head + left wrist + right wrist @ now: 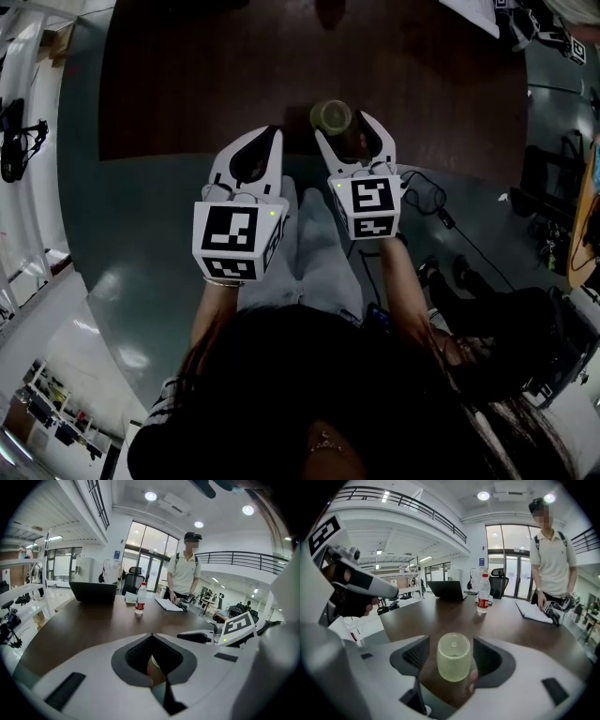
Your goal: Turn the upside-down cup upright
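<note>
My right gripper (pixel 351 131) spread wide around the cup (pixel 453 657), not gripping, cup standing vertical on table (pixel 436 613), mouth apparently up, empty, left gripper (pixel 151 635) closed on nothing

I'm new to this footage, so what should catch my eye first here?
A pale green cup stands on the dark brown table, between the open jaws of the right tongs, not gripped. The left tongs hang shut beside them. At the table's far end a person stands near a water bottle.
</note>
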The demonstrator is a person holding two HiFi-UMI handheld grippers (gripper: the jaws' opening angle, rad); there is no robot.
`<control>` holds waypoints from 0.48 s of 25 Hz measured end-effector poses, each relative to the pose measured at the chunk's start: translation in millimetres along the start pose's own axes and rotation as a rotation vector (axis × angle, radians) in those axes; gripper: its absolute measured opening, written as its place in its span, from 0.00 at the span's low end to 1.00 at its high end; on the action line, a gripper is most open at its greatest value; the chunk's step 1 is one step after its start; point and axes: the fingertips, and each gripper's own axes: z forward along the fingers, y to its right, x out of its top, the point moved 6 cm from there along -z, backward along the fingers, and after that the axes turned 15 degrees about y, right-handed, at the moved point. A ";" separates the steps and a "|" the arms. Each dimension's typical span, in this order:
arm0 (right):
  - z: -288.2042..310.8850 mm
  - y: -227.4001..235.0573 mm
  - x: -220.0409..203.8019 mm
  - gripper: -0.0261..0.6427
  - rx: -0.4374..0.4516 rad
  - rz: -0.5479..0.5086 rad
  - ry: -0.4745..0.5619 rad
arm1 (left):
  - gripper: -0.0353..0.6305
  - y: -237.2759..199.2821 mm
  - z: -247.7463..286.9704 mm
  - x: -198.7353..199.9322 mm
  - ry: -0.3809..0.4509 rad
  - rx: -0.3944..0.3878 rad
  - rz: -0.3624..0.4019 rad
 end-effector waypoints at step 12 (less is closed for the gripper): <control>13.1 8.9 -28.7 0.47 0.000 -0.025 -0.096 | 0.06 2.6 1.8 -13.6 -0.043 0.013 -0.004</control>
